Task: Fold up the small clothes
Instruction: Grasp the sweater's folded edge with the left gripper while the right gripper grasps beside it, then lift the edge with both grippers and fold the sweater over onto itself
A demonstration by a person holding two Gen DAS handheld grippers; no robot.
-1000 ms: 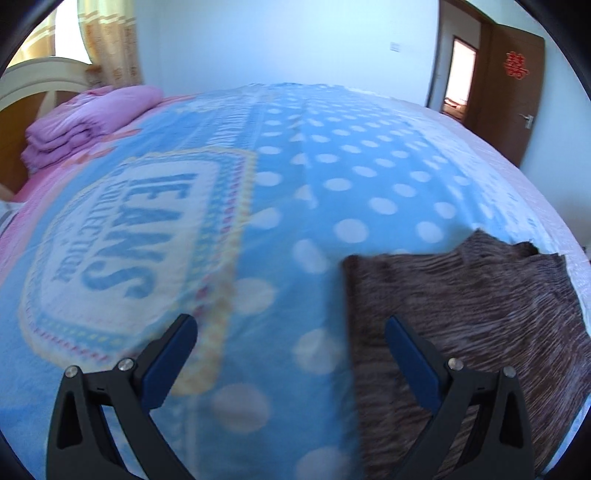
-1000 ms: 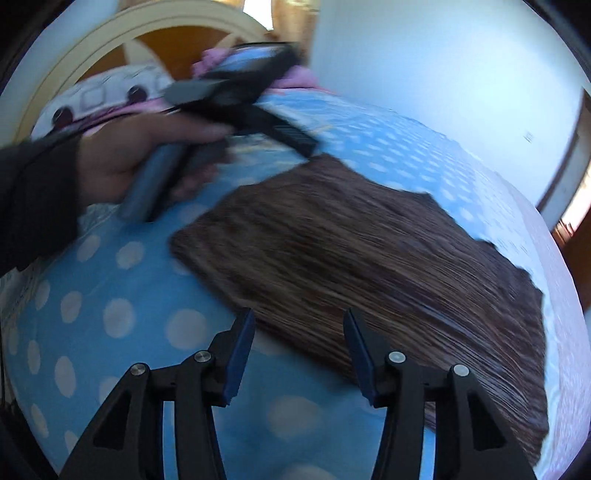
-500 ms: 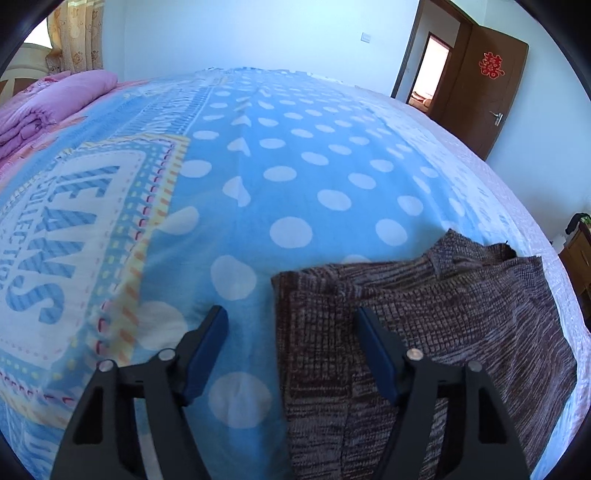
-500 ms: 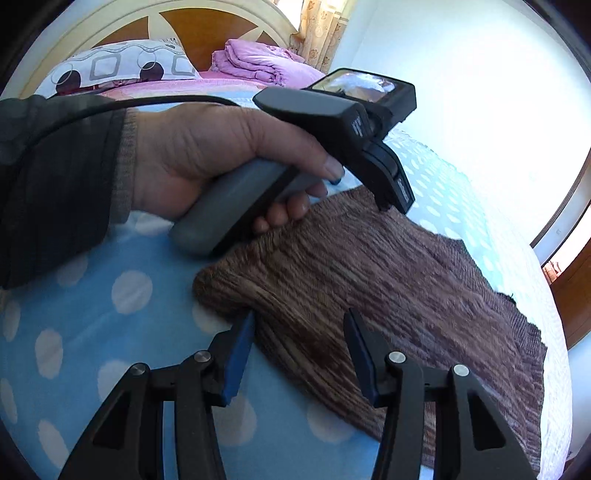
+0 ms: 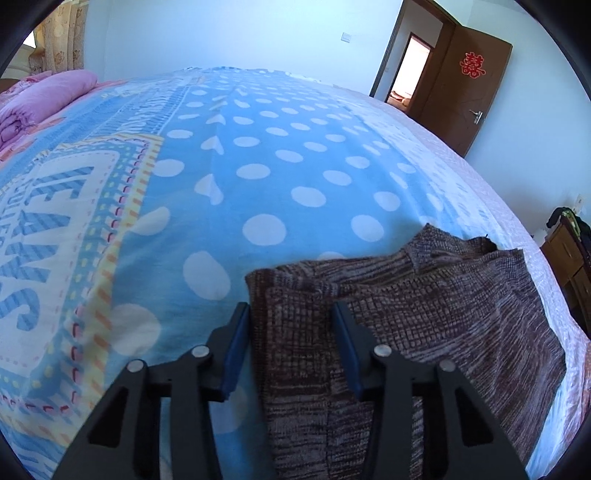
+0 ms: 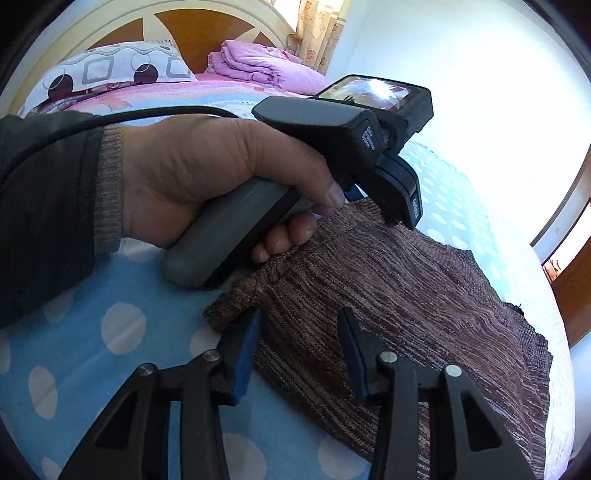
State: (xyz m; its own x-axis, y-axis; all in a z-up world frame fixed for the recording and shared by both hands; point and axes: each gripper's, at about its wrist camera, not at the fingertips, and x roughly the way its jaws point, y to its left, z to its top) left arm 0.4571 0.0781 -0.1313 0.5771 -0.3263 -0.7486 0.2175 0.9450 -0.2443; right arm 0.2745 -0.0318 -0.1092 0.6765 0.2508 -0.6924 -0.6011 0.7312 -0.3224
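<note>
- Nearest in the left wrist view, the left gripper is seen with its jaws partly closed and just lately narrowing; a corner strip of the brown knitted garment lies between the blue pads, but whether they press on it cannot be told.
- In the right wrist view, the right gripper is likewise half closed, its jaws having just been narrowing around the garment's near corner; a firm grip cannot be confirmed.
- The garment is spread flat on the blue polka-dot blanket.
- Just beyond, the left gripper's grey handle is held by the person's left hand, its fingers touching the knit.
- Farther off, a folded pink quilt, a patterned pillow and the wooden headboard are seen.
- On the far right of the left view, a brown door stands open.
</note>
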